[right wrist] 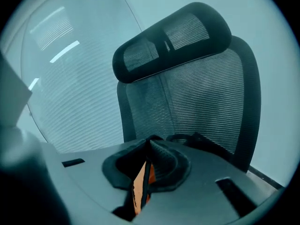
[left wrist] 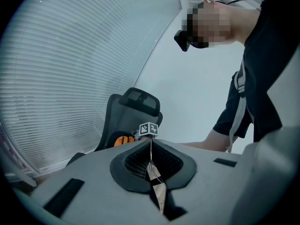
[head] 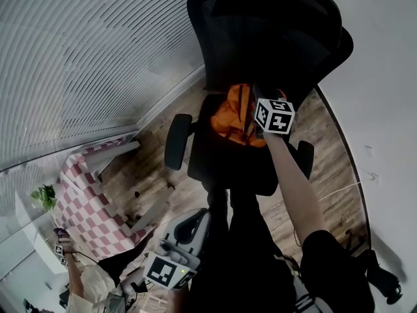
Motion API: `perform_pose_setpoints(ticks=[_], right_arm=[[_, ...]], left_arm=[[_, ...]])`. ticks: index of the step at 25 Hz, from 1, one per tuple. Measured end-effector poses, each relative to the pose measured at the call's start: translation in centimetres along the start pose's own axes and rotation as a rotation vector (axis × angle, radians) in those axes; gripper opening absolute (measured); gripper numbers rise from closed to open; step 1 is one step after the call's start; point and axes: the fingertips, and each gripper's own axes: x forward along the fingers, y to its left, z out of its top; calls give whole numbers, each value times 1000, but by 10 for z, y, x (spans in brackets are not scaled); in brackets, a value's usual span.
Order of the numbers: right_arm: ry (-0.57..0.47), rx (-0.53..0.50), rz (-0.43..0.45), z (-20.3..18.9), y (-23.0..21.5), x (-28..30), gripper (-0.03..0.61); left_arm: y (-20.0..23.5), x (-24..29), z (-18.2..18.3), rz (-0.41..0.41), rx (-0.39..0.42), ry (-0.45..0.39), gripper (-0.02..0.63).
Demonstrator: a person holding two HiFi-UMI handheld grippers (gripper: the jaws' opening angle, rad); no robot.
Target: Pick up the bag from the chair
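Orange crumpled bag (head: 233,115), black mesh chair (head: 273,38)

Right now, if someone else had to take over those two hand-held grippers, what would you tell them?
Right gripper: closed on the orange bag, with its fabric pinched between the jaws.
Left gripper: jaws together, held back well short of the chair, not on the bag.
Bag: over the chair seat, close to the backrest.
Done: the grab.
Left: lift the bag clear of the chair. I cannot tell whether it has left the seat yet.
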Motion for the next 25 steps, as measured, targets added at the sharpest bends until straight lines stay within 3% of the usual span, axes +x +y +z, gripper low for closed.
perform_pose_setpoints(ticks=[16, 25], right_arm=[[-33, 27, 51, -12, 48, -80, 32], [-84, 47, 10, -29, 79, -135, 28]], left_arm=[[-18, -37, -6, -74, 94, -22, 34], [-5, -98, -14, -127, 147, -49, 34]])
